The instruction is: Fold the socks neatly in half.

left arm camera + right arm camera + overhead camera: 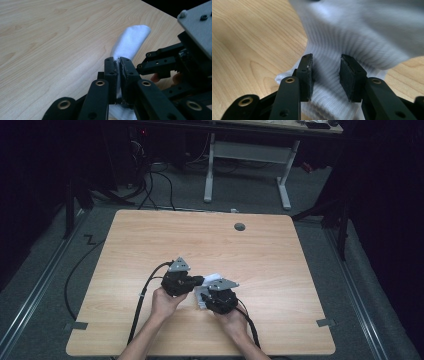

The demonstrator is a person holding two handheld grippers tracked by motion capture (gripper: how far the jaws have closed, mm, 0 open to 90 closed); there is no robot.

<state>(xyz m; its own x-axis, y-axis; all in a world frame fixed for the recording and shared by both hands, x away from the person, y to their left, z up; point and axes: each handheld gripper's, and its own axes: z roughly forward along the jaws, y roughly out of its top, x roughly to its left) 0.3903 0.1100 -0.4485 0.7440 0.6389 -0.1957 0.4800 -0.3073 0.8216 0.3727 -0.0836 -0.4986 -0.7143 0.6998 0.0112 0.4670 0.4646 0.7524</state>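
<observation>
White ribbed sock [352,40] lies near the middle of the wooden surface [150,240], its long axis running away from the left tongs [119,65], which are pinched tight on one end. The right tongs [325,72] straddle the other end part-open; whether their pads press the cloth is hard to tell. Bare room lies on every side, edges well apart.

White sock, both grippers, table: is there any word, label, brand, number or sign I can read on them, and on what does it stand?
None can be read.
White sock: plain ribbed knit, no print or tag showing.
Left gripper and right gripper: black fingers with bare screw holes, no lettering.
Grey plate: blank.
Table: bare wood grain.
Items on the far desk: too small to read.
</observation>
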